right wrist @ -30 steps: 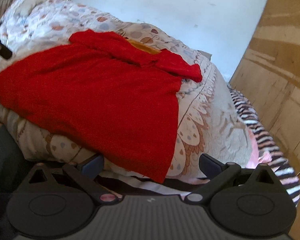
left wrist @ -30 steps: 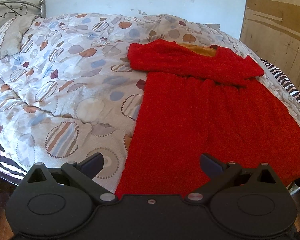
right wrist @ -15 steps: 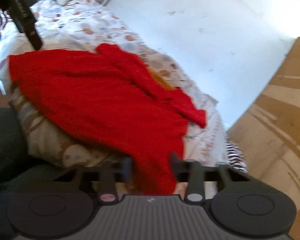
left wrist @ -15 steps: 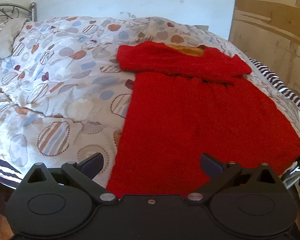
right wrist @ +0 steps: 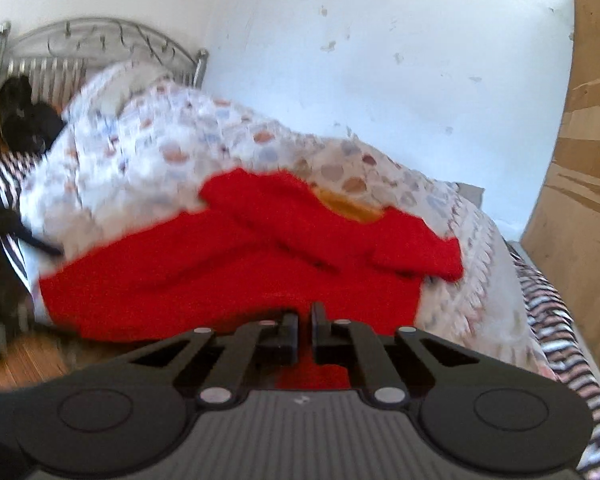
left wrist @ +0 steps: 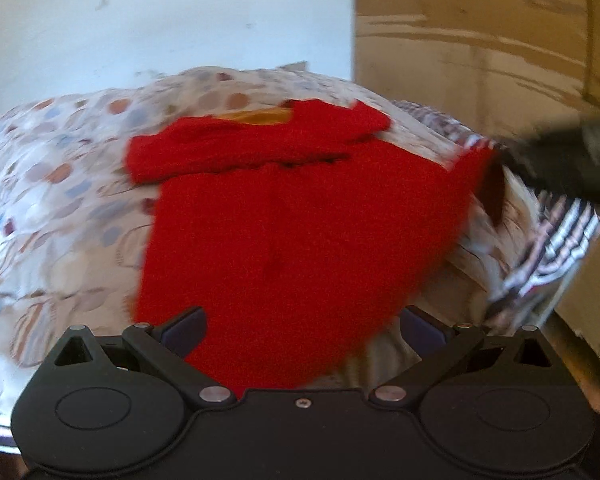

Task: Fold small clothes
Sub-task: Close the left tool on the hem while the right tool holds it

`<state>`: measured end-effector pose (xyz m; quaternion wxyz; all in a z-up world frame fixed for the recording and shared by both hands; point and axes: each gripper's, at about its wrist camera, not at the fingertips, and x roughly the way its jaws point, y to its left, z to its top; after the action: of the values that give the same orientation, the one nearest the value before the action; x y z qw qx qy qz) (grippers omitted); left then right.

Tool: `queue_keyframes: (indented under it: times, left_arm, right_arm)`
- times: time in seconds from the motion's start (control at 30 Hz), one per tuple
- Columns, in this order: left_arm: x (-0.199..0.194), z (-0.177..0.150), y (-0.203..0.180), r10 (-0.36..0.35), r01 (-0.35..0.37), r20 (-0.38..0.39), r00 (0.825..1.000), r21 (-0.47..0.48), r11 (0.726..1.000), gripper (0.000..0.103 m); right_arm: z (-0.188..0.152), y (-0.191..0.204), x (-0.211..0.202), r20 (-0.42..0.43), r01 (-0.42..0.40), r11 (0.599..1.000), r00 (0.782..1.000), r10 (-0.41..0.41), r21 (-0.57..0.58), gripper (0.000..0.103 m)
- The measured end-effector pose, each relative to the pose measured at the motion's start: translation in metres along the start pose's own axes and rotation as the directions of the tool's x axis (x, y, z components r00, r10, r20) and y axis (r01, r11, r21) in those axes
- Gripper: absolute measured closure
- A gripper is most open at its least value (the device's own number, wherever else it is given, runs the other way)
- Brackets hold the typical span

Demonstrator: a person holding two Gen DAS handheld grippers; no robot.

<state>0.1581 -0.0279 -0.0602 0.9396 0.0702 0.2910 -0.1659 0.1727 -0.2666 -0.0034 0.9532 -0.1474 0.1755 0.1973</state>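
A red knitted garment with an orange lining at its neck lies spread on the patterned quilt, sleeves folded across its chest. My left gripper is open at the near hem, and the fabric lies between its fingers without being pressed. My right gripper is shut on the garment's lower right corner, with red cloth pinched between the jaws. In the left wrist view that corner is lifted off the bed by the blurred dark right gripper.
The bed has a metal headboard at the far end and a white wall behind. Wooden panels stand close on the right. A striped sheet hangs at the bed's right edge. Dark objects sit near the headboard.
My right gripper closed on the garment's corner and rose with it. My left gripper shifted right along the hem and rolled. The right corner has come up off the bed.
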Motion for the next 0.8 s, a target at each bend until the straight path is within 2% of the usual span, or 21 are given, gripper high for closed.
queue_keyframes:
  times: [0.13,0.27,0.33,0.5,0.6,0.7,0.77,0.8]
  left_arm:
    - [0.018,-0.001,-0.015,-0.005,0.006,-0.021,1.000,0.031,0.999,0.001]
    - [0.037,0.003,-0.017,0.081,-0.079,-0.049,0.996,0.051,0.996,0.002]
    - [0.042,0.004,-0.012,0.132,-0.129,-0.052,0.990,0.058,0.990,0.011]
    - [0.041,0.002,0.014,0.209,-0.208,-0.053,0.976,0.021,0.978,0.025]
    - [0.039,-0.004,0.030,0.274,-0.274,-0.071,0.959,0.012,0.962,0.035]
    - [0.035,-0.007,0.047,0.314,-0.315,-0.084,0.946,0.001,0.949,0.055]
    - [0.028,-0.007,0.057,0.318,-0.320,-0.073,0.945,-0.018,0.947,0.063]
    - [0.022,-0.006,0.061,0.315,-0.317,-0.047,0.948,-0.036,0.948,0.072]
  right_arm:
    - [0.025,-0.016,0.017,-0.005,-0.065,0.995,0.998,0.065,0.078,0.096]
    - [0.040,-0.026,0.029,-0.002,-0.087,0.987,0.996,0.088,0.137,0.096]
    - [0.044,-0.029,0.028,0.009,-0.090,0.983,0.996,0.090,0.161,0.096]
    - [0.049,-0.033,0.023,0.043,-0.080,0.975,0.996,0.073,0.206,0.096]
    - [0.048,-0.034,0.018,0.056,-0.065,0.974,0.997,0.054,0.218,0.096]
    - [0.042,-0.031,0.010,0.061,-0.038,0.978,0.998,0.026,0.203,0.096]
    - [0.033,-0.026,0.001,0.062,-0.002,0.985,0.998,-0.009,0.175,0.096]
    - [0.027,-0.022,-0.004,0.061,0.018,0.986,0.998,-0.028,0.166,0.097]
